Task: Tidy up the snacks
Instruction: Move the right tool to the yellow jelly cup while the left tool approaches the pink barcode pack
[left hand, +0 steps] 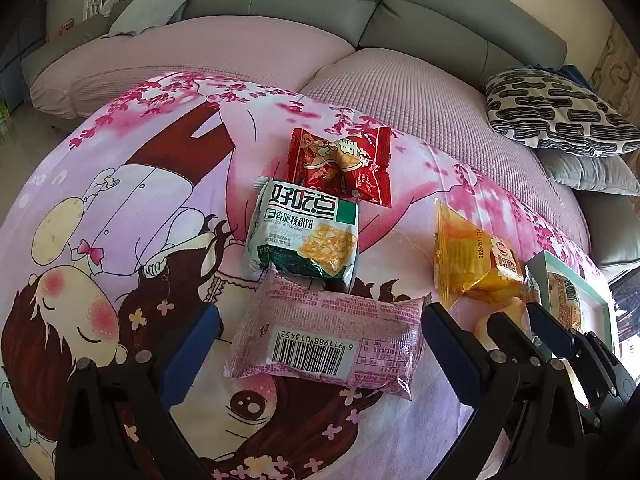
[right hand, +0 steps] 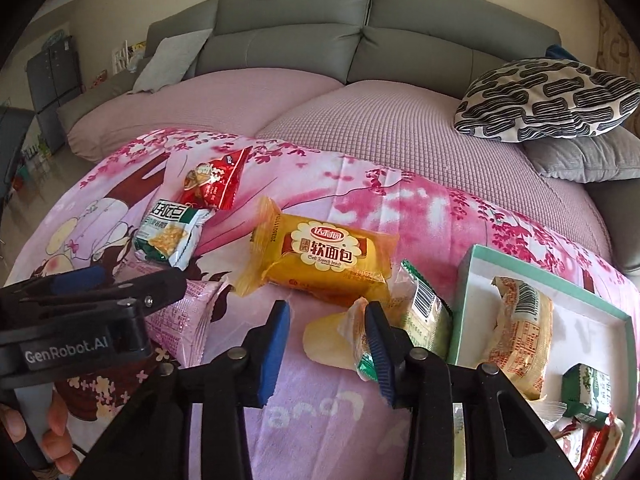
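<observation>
My left gripper (left hand: 320,320) is open, its blue-padded fingers either side of a pink snack pack (left hand: 326,340) with a barcode; it also shows in the right wrist view (right hand: 120,284). Beyond it lie a green-white biscuit pack (left hand: 304,232) and a red snack pack (left hand: 340,164). An orange soft-bread pack (right hand: 324,260) lies mid-cloth. My right gripper (right hand: 328,336) is open, with a pale yellow pack (right hand: 328,340) between its fingers and a green pack (right hand: 424,312) just right. A mint-rimmed white box (right hand: 552,276) holds several snacks at the right.
The snacks lie on a pink cartoon-print cloth (left hand: 120,220) over a sofa seat. Grey sofa backrest (right hand: 296,28) behind. A black-and-white patterned cushion (right hand: 548,100) on a grey cushion sits at far right.
</observation>
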Demonstrator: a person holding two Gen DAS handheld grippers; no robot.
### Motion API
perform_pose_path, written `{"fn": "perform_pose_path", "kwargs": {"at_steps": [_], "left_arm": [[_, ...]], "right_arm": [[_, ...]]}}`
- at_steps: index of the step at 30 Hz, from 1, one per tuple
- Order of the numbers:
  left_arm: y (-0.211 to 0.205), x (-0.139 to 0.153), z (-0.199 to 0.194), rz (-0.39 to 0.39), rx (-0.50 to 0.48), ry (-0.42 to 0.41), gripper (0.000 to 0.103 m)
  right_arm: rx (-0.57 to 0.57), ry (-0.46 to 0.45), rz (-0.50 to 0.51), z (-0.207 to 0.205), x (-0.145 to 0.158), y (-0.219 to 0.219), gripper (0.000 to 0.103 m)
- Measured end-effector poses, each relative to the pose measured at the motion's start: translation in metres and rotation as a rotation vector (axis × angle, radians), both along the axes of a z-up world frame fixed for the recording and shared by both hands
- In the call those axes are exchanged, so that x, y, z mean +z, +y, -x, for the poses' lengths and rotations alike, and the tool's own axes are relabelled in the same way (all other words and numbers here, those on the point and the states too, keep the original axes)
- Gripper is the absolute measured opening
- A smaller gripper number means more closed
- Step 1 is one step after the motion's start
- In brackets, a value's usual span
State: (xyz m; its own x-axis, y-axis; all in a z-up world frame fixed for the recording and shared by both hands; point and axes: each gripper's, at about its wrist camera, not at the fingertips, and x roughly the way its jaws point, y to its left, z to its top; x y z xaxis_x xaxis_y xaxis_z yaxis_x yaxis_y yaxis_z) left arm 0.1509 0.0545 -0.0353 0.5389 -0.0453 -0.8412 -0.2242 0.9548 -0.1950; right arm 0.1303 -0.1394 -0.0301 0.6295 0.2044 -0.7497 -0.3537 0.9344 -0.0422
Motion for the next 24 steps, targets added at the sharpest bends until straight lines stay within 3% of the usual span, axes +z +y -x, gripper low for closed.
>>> {"fn": "perform_pose_path", "kwargs": {"at_steps": [19,24], "left_arm": [[-0.015,-0.022,-0.010,-0.026,-0.050,0.086,0.101],[-0.015,-0.022,-0.010,-0.026,-0.054,0.096,0.101]], "right_arm": [[0.042,-0.049,0.147,0.005,-0.019,0.016,0.043],[0.061,-0.057,0.149,0.008,-0.020,0.019,0.055]]}}
